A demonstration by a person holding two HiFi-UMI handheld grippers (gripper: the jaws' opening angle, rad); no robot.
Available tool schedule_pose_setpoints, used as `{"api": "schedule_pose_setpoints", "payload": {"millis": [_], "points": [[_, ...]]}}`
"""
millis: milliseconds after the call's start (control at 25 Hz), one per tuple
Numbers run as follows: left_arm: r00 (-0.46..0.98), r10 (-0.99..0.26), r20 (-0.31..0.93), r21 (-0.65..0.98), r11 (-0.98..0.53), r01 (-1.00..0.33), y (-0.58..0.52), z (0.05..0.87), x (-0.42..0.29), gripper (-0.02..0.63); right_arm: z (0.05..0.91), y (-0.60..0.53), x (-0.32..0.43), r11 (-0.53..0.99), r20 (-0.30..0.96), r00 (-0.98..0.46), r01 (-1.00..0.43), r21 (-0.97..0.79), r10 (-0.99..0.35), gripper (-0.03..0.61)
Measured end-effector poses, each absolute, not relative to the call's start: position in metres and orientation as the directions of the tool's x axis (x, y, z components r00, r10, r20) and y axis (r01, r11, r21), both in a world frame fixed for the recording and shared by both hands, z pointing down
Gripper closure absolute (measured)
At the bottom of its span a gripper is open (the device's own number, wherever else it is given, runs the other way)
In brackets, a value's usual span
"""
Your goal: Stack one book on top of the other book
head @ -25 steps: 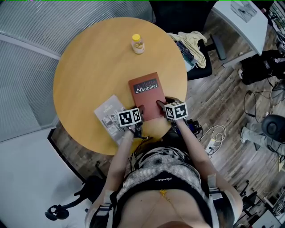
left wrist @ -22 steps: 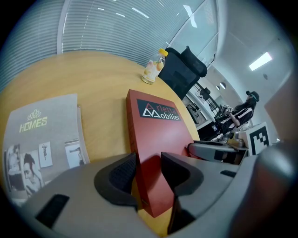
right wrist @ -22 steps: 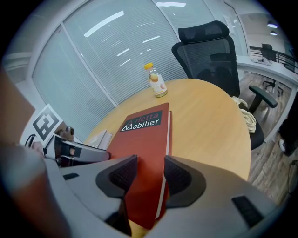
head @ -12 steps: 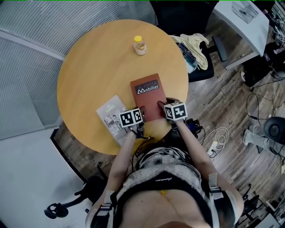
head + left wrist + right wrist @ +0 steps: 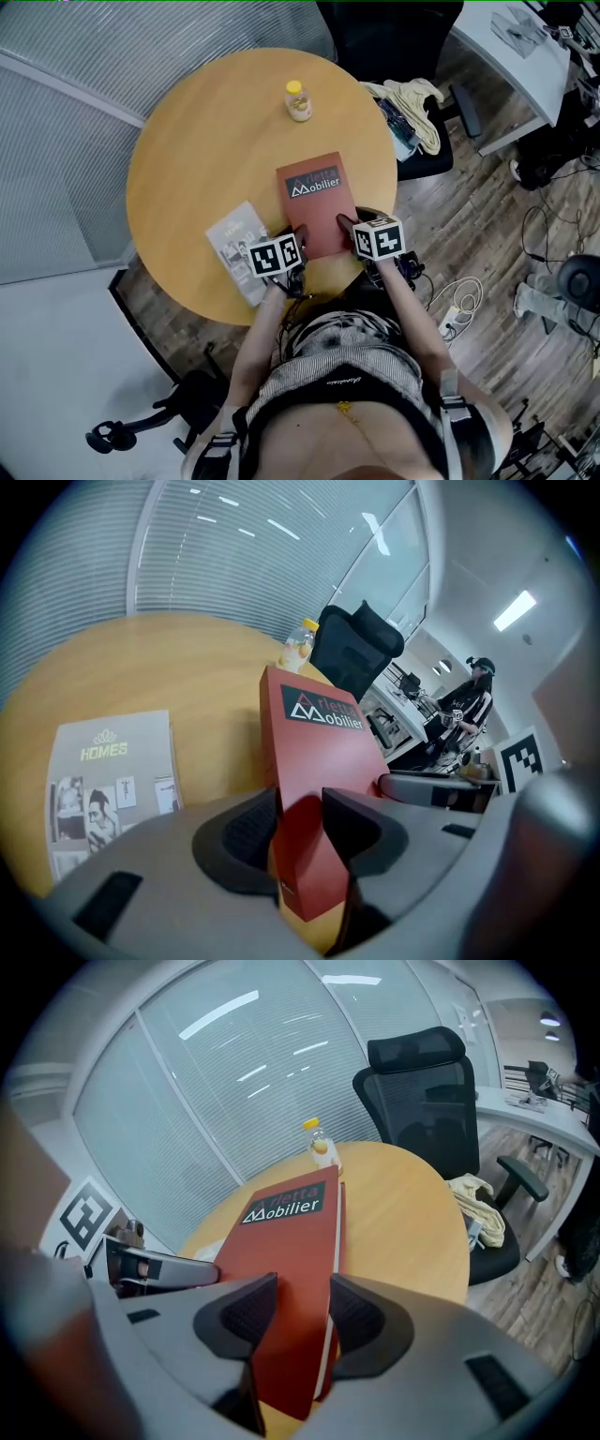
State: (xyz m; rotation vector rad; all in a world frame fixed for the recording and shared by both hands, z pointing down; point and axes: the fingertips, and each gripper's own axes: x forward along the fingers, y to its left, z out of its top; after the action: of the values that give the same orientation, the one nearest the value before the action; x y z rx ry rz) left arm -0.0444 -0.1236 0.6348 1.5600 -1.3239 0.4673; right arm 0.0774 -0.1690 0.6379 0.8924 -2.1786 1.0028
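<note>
So the red book (image 5: 317,202) is the one getting moved. It sits at the near middle of the table (image 5: 206,141), and the grey book (image 5: 236,246) lies flat just to its left, not touching as far as I can tell. A bottle (image 5: 298,101) stands well off at the far side, out of the way.

The red book looks like a hardback, so it's probably stiff and won't flop, with a bit of weight to it. The cover looks smooth, so I'd guess it's kinda slippery under the pads. Grabbing the near edge at both corners makes sense to me. The catch is that the far end hangs out unsupported and will want to droop.

The left gripper (image 5: 302,827) has just been closing. Its jaws are clamped on the near left corner, spine side, one pad on the cover and one underneath. The right gripper (image 5: 292,1321) is clenched on the near right corner the same way, where the page edges show. The near end looks raised off the table, but I can't tell whether the far edge is touching.

The grey book is thin and probably floppy, so it's better left as the bottom one.
</note>
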Motion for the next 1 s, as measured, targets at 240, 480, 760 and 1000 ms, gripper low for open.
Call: {"api": "schedule_pose_setpoints", "payload": {"millis": [240,480,760,1000], "points": [[0.327,-0.562,0.76,0.448,0.089,-0.89,-0.123,0.603,-0.034,0.45,0.603,-0.171,0.087,0.537,0.706,-0.618,-0.747,-0.391,-0.346,0.391],[0.291,-0.623,0.726,0.445,0.104,-0.89,-0.122,0.573,-0.024,0.453,0.571,-0.177,0.094,0.599,0.691,-0.639,-0.712,-0.366,-0.337,0.391],[0.26,-0.676,0.69,0.434,0.099,-0.895,-0.117,0.544,-0.017,0.454,0.543,-0.174,0.1,0.629,0.665,-0.66,-0.691,-0.356,-0.349,0.391],[0.225,-0.706,0.672,0.409,0.1,-0.907,-0.112,0.53,-0.011,0.456,0.532,-0.171,0.106,0.641,0.645,-0.684,-0.671,-0.373,-0.34,0.391]]}}
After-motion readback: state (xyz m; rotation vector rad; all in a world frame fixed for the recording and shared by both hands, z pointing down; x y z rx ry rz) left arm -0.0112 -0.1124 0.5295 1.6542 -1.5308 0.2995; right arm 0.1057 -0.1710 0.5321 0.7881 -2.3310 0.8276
